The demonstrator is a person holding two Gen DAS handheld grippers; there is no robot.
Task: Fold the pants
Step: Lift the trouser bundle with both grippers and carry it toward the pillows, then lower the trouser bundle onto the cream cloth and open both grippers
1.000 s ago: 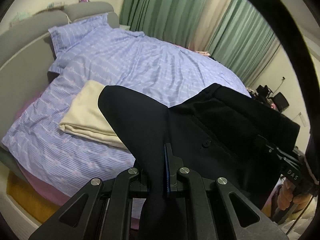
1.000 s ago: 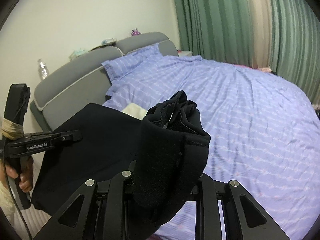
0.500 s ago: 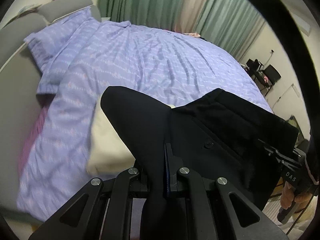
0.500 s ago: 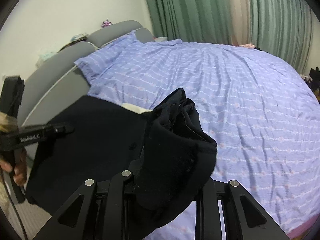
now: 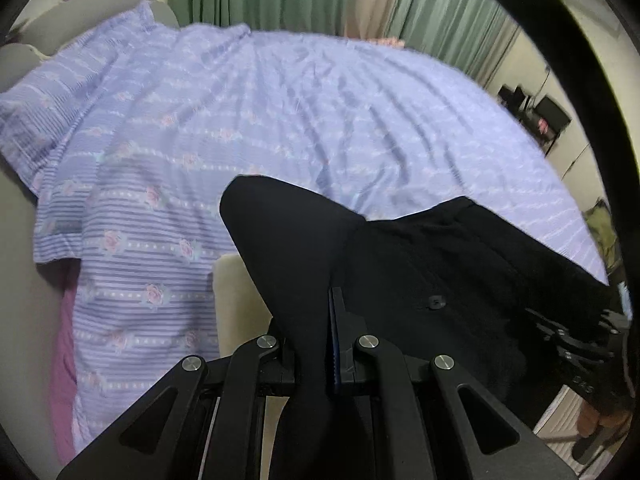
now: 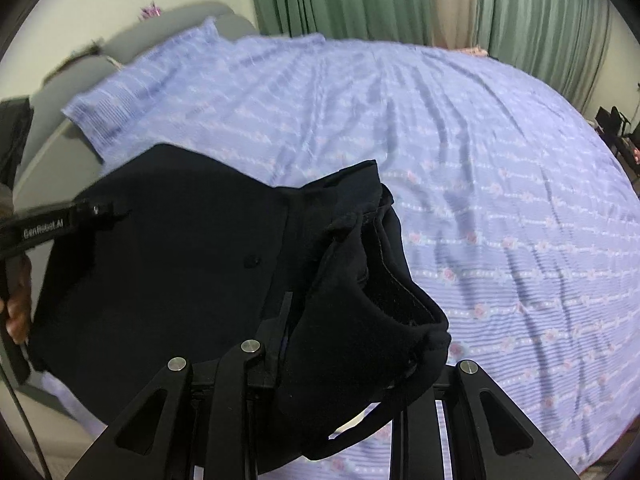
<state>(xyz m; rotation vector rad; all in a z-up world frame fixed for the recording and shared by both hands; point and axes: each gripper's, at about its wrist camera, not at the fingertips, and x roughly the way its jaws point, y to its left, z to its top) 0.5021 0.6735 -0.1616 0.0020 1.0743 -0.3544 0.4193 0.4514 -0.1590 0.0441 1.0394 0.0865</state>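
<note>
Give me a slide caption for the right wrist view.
Right tongs and left tongs hold black pants stretched above the purple bedspread.

Left gripper (image 5: 320, 344): jaws drawn close, clamped on a fold of the black pants (image 5: 400, 264), cloth pinched between the two fingers and rising ahead of them. Seen from the right wrist view, reaching in from the left edge (image 6: 96, 210), level, with the person's left hand (image 6: 18, 304) wrapped around the handle below it.

Right gripper (image 6: 288, 344): jaws likewise drawn in on a bunched part of the same pants, fingertips mostly buried under the cloth. Seen from the left wrist view at the lower right (image 5: 560, 336), with the right hand (image 5: 596, 424) gripping the handle beneath. Both grippers held apart, fabric spanning between them.
</note>
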